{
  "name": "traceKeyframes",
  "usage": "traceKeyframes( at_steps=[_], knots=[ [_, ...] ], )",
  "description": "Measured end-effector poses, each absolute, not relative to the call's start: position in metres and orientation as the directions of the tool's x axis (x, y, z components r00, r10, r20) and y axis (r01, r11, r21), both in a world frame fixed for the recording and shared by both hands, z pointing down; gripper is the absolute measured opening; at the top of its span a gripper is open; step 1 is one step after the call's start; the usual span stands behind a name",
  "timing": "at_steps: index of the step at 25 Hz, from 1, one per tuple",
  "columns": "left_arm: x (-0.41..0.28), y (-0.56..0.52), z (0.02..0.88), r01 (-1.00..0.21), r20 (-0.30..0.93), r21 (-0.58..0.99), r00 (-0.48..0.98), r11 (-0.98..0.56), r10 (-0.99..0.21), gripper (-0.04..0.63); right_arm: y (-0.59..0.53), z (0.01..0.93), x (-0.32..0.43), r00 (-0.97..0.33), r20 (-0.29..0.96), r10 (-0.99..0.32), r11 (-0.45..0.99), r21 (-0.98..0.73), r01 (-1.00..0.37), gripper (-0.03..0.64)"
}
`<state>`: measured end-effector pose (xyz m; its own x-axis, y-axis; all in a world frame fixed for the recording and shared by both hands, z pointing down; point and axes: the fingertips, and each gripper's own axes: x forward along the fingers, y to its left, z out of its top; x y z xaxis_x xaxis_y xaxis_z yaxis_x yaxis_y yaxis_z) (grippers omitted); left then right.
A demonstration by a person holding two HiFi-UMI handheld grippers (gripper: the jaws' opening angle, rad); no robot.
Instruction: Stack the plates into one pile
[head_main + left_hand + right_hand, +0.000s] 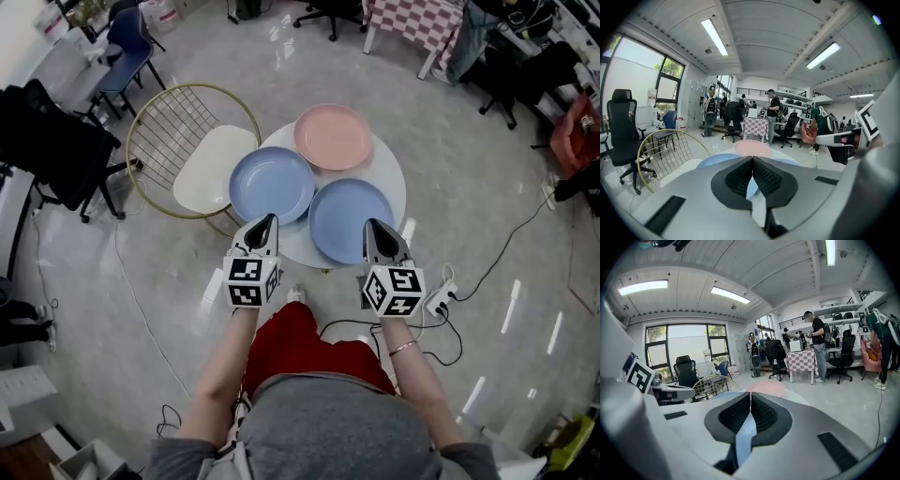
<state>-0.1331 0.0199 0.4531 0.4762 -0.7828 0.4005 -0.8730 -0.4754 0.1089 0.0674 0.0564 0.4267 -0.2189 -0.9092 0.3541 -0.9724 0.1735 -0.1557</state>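
Pink plate [333, 137] sits at the far side of the round white tabletop [389, 173], with the left blue plate [271, 185] and right blue plate [351, 220] in front of it. All three are laid flat, packed close together, none on top of another. The left gripper [270, 218] and right gripper [371, 224] hang at the near edge, each pointing at a blue plate, jaws pressed together with nothing in them. A wire chair [211, 169] stands just left of the tabletop.
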Motion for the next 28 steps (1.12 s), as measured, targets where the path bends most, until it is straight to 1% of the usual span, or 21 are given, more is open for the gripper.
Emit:
traceKeyframes(
  at_steps=[6, 14, 18, 21, 28],
  knots=[
    [-0.150, -0.021, 0.461, -0.862, 0.419, 0.132, 0.496, -0.489, -0.761, 0.015, 0.023, 0.428, 0.061, -0.162, 0.371, -0.914, 0.116, -0.143, -0.983, 0.029],
    [-0.175, -0.033, 0.484, -0.871, 0.469, 0.148, 0.479, -0.469, -0.742, 0.015, 0.020, 0.440, 0.052, -0.112, 0.422, -0.899, 0.068, -0.118, -0.991, 0.029],
    [-0.180, -0.032, 0.489, -0.874, 0.473, 0.169, 0.477, -0.456, -0.740, 0.015, 0.020, 0.444, 0.055, -0.095, 0.445, -0.890, 0.052, -0.108, -0.993, 0.029],
    [-0.187, -0.033, 0.490, -0.880, 0.473, 0.175, 0.469, -0.442, -0.746, 0.015, 0.016, 0.443, 0.054, -0.092, 0.449, -0.889, 0.050, -0.104, -0.993, 0.029],
    [-0.200, -0.034, 0.495, -0.904, 0.491, 0.158, 0.421, -0.397, -0.763, 0.015, -0.003, 0.446, 0.050, -0.128, 0.443, -0.887, 0.086, -0.113, -0.990, 0.029]
  ],
)
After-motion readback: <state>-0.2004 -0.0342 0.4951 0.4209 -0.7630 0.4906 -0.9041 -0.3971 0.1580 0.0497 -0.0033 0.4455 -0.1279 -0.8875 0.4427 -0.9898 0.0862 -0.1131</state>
